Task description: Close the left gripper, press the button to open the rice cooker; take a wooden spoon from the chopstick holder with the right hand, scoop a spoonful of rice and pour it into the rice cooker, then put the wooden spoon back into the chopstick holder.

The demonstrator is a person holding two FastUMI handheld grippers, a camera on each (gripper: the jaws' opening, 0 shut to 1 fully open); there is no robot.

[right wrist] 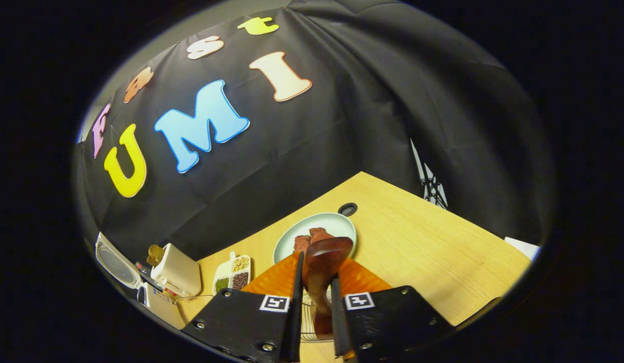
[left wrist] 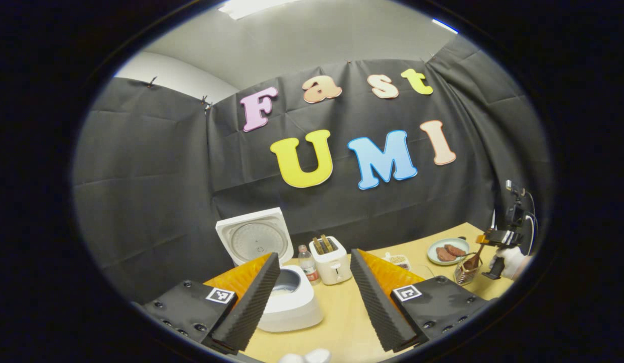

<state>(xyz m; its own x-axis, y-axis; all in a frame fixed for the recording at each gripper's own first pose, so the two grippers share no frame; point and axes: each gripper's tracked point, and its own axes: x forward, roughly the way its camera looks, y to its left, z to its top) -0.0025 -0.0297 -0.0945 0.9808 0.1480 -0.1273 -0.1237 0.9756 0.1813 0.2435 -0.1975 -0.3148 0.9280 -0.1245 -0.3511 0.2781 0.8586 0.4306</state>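
Rice cooker (left wrist: 292,300): lid (left wrist: 254,236) stands upright and open, so we judge the button step done. We use this cooker as our landmark.
Left tool (left wrist: 314,297): fingers spread wide, holding nothing; it hangs in front of the cooker, with the cooker body just behind one finger.
Right tool (right wrist: 316,302): fingers drawn narrow and pressed on the handle of the wooden spoon (right wrist: 322,267), one on each side.
Spoon: its bowl points up, above the fingertips. In the left gripper view we see it far to the right of the cooker, at the wire chopstick holder (left wrist: 465,272).
Holder: wire rim visible directly under the right tool; whether the spoon's lower end has cleared it we cannot tell.
Step in hand: we judge it to be either lifting the spoon out or setting it back. No grains are visible on the bowl, so it is more likely the lift.
How to do it well: we would pull straight up along the handle, keep the grip firm, and avoid tilting until the end is clear of the wire, so the holder does not tip or drag.
Rice source: a divided dish of grains (right wrist: 232,275) lies between holder and cooker, beside the toaster (right wrist: 177,275).
Nearby: plate of meat (right wrist: 314,234) sits beyond the holder, away from the cooker; keep the swing off it.
Worktop (right wrist: 418,242): pale wood.
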